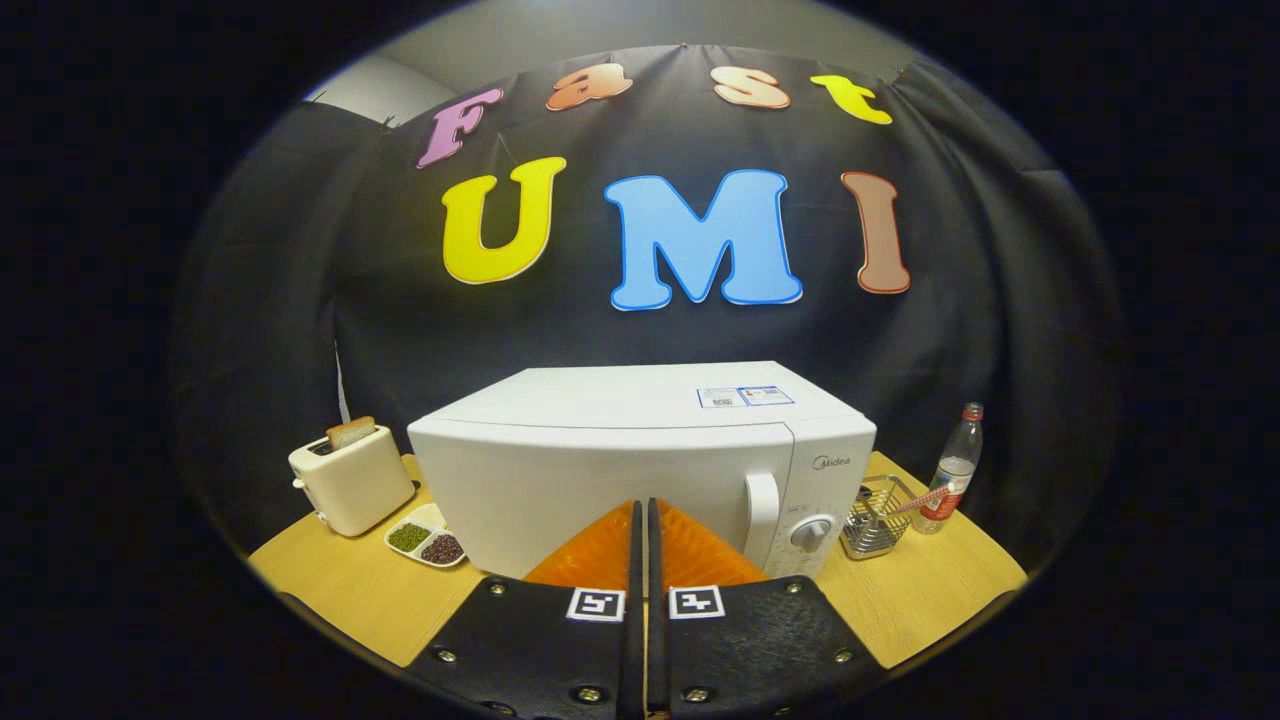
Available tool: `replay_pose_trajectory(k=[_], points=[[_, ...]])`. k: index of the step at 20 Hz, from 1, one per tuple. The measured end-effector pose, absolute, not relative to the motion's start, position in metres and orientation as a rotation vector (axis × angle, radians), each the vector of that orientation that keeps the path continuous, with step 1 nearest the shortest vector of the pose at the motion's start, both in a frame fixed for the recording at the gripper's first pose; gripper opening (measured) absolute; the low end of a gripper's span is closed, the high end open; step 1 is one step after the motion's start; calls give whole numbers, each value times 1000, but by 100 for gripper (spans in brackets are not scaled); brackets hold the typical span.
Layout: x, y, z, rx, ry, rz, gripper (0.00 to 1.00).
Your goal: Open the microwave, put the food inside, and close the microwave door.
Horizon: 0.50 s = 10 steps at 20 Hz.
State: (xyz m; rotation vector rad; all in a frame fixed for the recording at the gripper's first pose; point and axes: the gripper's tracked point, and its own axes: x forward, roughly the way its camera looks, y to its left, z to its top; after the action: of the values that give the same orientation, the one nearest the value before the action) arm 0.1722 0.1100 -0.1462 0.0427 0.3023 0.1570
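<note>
A white microwave point(620, 470) stands on the wooden table point(360, 590), its door closed. The door's white handle point(762, 510) sits right of the fingers, with a round dial point(810, 532) beside it. My gripper point(641, 512) is shut, its two orange fingers point(600, 555) pressed together with nothing between them, their tips just in front of the microwave door. A small white dish of food point(428, 540), holding green and dark portions, lies on the table left of the microwave.
A cream toaster point(350, 480) with a slice of bread in it stands at the left, behind the dish. Right of the microwave are a wire basket point(878, 518) and a clear plastic bottle point(955, 470). The table's edges curve close on both sides.
</note>
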Motion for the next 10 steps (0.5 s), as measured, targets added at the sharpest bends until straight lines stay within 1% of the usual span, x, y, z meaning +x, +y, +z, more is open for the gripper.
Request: replay_pose_trajectory(k=[10], points=[[62,82,-103,64,245,119,2]])
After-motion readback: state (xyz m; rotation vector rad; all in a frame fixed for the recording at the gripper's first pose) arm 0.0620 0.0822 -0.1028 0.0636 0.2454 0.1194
